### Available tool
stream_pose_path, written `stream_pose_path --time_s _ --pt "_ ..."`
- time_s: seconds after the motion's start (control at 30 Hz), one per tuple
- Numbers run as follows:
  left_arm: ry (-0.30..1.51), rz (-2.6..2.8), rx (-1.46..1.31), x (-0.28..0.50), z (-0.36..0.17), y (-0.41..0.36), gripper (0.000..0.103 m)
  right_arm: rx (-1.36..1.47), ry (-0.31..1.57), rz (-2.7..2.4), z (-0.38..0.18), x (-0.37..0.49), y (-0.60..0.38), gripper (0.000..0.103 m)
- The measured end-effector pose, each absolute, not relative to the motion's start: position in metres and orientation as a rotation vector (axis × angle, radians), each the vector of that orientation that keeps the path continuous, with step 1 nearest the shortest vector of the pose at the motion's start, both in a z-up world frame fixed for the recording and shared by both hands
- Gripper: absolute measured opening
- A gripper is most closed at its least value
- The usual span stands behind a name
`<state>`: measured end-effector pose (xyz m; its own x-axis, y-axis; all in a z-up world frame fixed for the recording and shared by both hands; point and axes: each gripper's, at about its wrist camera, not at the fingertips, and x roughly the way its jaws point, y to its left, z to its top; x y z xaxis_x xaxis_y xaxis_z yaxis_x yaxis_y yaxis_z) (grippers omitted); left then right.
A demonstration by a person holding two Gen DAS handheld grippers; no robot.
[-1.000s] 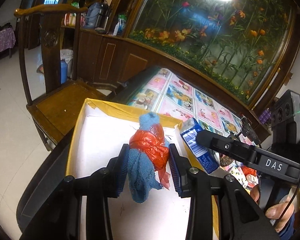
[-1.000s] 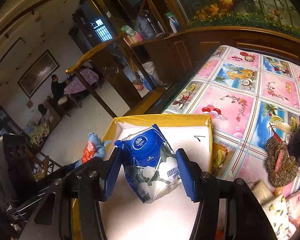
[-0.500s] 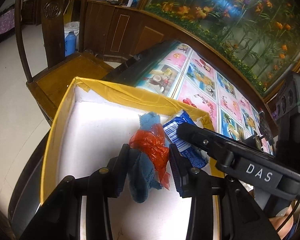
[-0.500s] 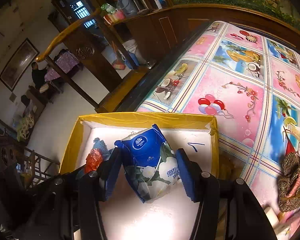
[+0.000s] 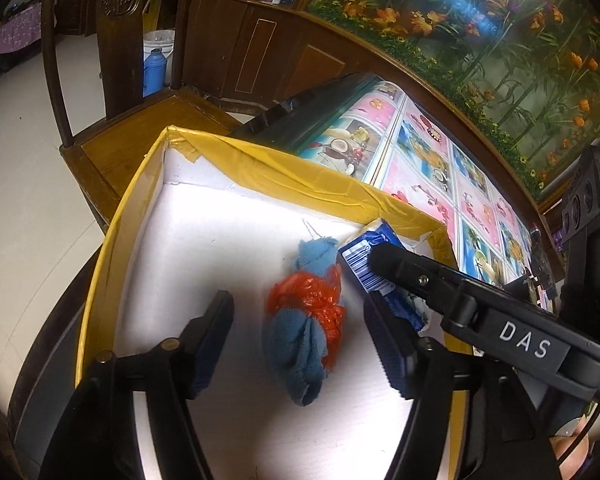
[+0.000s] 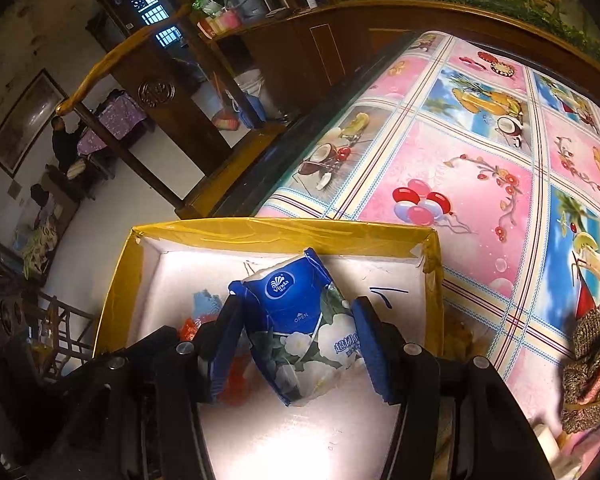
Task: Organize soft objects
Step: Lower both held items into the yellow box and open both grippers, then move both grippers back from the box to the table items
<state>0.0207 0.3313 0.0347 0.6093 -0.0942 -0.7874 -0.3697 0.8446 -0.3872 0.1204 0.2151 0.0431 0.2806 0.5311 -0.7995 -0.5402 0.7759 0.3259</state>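
Left gripper (image 5: 300, 340) now wide open, was squeezing blue cloth bundle (image 5: 306, 322) a moment ago. Bundle let go, lying on white floor of yellow box (image 5: 292, 172), between pads, touching neither. One soft thing put away. Right gripper (image 6: 296, 344) closed on tissue pack (image 6: 300, 328), low in same box, just beside bundle. Probably dropped next.

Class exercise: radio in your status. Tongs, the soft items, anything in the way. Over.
Left tongs open, blue cloth bundle lying loose in the yellow-rimmed box. Right tongs shut on tissue pack, over the box. Right tongs crowd the bundle.
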Motion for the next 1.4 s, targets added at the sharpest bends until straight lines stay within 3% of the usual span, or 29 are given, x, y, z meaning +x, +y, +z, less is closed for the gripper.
stream_pose_path --time_s 0.7,1.1,1.4 --pt "0.835 0.161 -0.542 -0.003 0.061 0.320 0.082 0.058 1.034 0.772 0.067 0.101 0.198 0.068" --pt "0.675 0.157 -0.533 -0.049 0.093 0.311 0.090 0.100 0.851 0.867 0.119 0.046 0.137 0.068" --pt "0.555 0.055 -0.446 -0.081 0.115 0.255 0.090 0.091 0.728 0.873 0.121 0.006 0.044 0.068"
